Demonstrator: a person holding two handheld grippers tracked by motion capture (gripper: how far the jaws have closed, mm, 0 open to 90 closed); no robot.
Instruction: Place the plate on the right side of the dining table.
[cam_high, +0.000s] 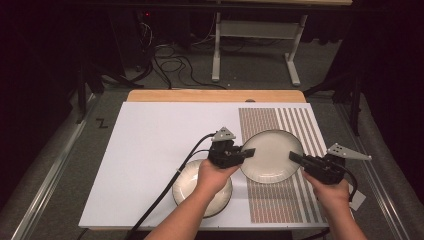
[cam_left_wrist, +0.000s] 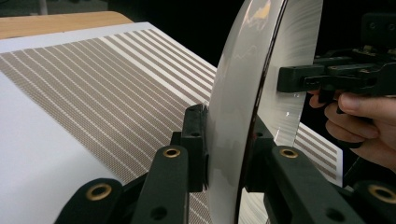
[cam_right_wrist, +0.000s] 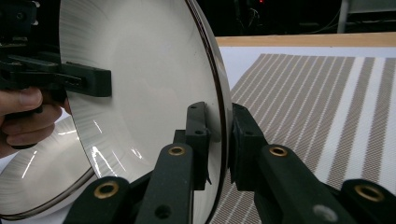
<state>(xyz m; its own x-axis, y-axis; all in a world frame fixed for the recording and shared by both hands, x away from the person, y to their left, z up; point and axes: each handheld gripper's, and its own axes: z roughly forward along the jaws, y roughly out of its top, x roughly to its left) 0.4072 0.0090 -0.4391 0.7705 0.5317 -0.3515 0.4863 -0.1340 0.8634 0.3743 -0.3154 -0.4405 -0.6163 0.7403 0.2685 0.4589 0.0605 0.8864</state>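
Gripping opposite edges of one pale plate (cam_high: 271, 155), the two grippers hold it above the striped mat (cam_high: 300, 130) on the white table (cam_high: 160, 140). The left gripper (cam_high: 248, 152) has its jaws closed on the plate's left rim; in the left gripper view the rim sits pinched between them. The right gripper (cam_high: 295, 157) is likewise clamped on the right rim. A second plate (cam_high: 186, 186) lies on the table under the left hand (cam_high: 214, 176).

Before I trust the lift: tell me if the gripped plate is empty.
Empty: the plate shows a bare glossy inside, pinched at opposite rims by the left claw and right claw.
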